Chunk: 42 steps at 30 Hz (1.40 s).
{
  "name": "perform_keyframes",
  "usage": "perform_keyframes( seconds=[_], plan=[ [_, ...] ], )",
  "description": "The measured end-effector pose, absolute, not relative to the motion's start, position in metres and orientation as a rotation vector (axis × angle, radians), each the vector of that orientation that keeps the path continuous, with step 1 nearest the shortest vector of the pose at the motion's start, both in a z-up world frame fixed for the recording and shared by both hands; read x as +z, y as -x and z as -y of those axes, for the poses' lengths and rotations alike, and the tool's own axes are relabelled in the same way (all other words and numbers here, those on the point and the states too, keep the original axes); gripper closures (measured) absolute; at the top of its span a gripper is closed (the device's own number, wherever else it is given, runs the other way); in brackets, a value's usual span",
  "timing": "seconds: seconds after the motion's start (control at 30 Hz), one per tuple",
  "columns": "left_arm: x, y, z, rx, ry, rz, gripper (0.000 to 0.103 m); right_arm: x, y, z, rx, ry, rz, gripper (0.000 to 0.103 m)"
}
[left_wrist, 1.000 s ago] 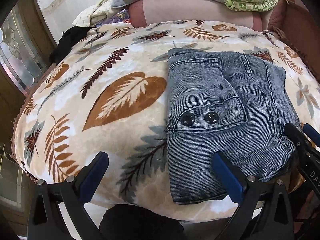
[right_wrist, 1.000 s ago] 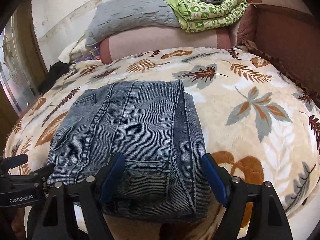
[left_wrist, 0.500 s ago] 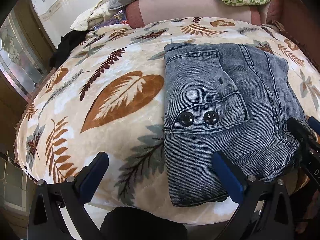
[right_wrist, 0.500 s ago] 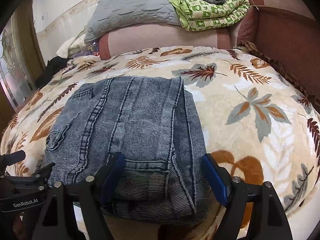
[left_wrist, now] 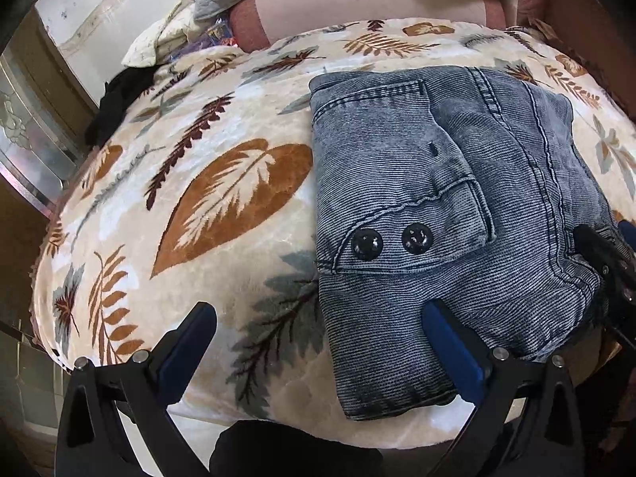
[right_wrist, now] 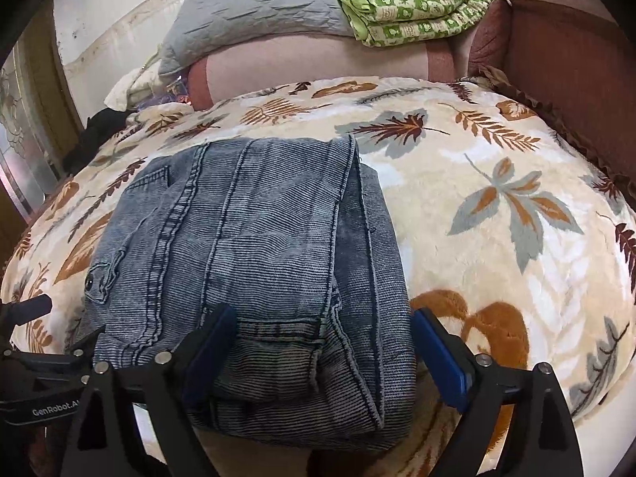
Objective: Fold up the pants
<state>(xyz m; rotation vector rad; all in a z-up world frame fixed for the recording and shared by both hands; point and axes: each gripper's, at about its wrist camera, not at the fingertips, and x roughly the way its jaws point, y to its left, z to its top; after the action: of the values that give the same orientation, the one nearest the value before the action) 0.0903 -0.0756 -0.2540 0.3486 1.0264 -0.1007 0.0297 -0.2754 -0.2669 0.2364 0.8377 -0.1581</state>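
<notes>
Grippers (left_wrist: 320,342) (right_wrist: 324,342) spread; folded pants (left_wrist: 437,214) on leaf blanket (left_wrist: 198,198).

Black gripper frames, blue fingers (left_wrist: 453,342), silver screws, white "GenRobot.AI" lettering.

Counted items were as follows. One pair of folded denim pants (left_wrist: 445,214) lay at centre right of the left wrist view. Two black buttons (left_wrist: 366,243) sat on its pocket flap. Two grippers were present: the left gripper (left_wrist: 318,342) and the right gripper (right_wrist: 322,342). One leaf-print blanket (left_wrist: 222,198), one grey pillow (right_wrist: 254,20) and one green patterned quilt (right_wrist: 417,12) appeared.
</notes>
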Motion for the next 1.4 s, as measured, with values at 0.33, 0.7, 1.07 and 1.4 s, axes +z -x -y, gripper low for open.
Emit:
perform_keyframes(
  seconds=[0.33, 0.7, 1.07, 1.4],
  plan=[
    [-0.204, -0.077, 0.039, -0.051, -0.283, -0.929, 0.000, -0.241, 0.009, 0.305, -0.031, -0.391, -0.650, 0.011],
    [-0.193, -0.067, 0.018, -0.074, -0.251, -0.897, 0.000, -0.240, 0.013, 0.312, 0.019, -0.422, -0.655, 0.012],
    [-0.174, -0.056, 0.024, -0.060, -0.264, -0.789, 0.000, -0.244, 0.009, 0.314, 0.032, -0.453, -0.651, 0.011],
    [-0.169, -0.054, 0.027, -0.056, -0.264, -0.785, 0.000, -0.243, 0.009, 0.312, 0.034, -0.446, -0.648, 0.011]
  ],
)
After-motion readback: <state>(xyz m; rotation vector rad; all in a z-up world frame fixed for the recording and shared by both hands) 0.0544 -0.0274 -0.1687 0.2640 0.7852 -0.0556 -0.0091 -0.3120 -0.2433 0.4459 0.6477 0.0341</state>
